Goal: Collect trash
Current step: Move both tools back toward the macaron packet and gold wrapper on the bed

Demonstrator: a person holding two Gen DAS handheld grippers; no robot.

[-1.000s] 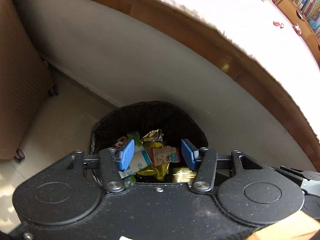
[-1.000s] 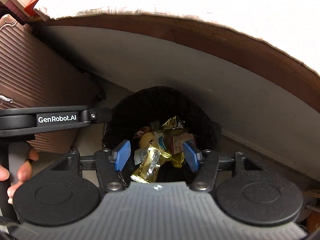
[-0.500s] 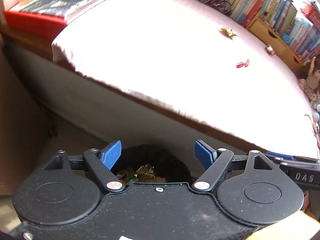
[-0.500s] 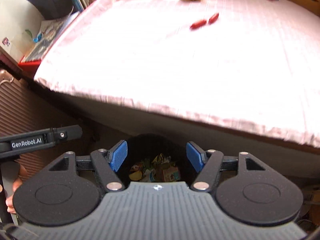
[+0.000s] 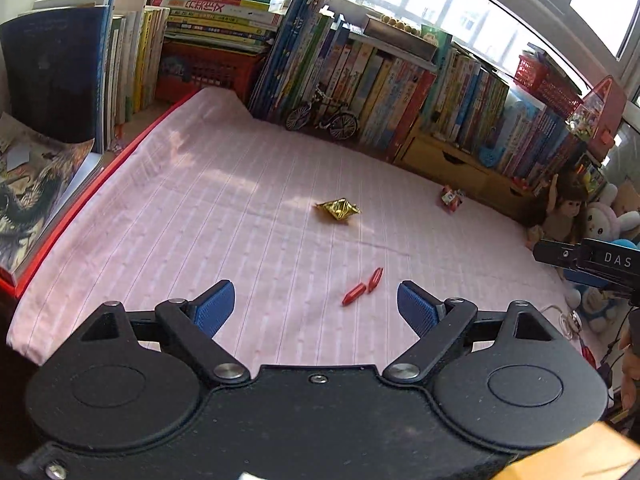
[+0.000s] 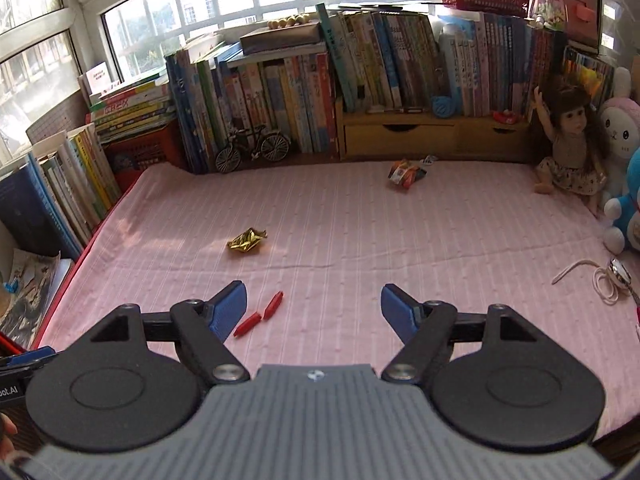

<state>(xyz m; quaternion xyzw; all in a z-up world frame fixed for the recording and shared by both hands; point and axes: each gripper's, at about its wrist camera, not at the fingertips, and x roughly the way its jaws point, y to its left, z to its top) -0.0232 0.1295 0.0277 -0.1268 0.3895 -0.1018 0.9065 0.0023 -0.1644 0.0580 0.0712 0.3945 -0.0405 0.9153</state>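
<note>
On the pink striped bedsheet (image 5: 208, 208) (image 6: 360, 232) lie a crumpled gold wrapper (image 5: 338, 209) (image 6: 246, 241), two small red wrappers end to end (image 5: 362, 286) (image 6: 260, 313), and a red-orange snack packet (image 5: 452, 197) (image 6: 405, 173) near the wooden drawers. My left gripper (image 5: 316, 307) hovers above the near edge of the bed, its jaws still opening with nothing between them. My right gripper (image 6: 313, 307) is likewise high over the bed, jaws opening and empty; the red wrappers sit just past its left finger (image 6: 230, 309).
Rows of books (image 6: 280, 92) and a model bicycle (image 6: 253, 147) line the far side. A doll (image 6: 568, 140) and plush toys (image 6: 624, 200) sit at the right, with a white cord (image 6: 600, 278) near them. Magazines (image 5: 36, 192) lie at the left.
Both grippers rose from over the black trash bin to above the bed and widened. The bin dropped out of view; the bed surface and its wrappers came into view.
</note>
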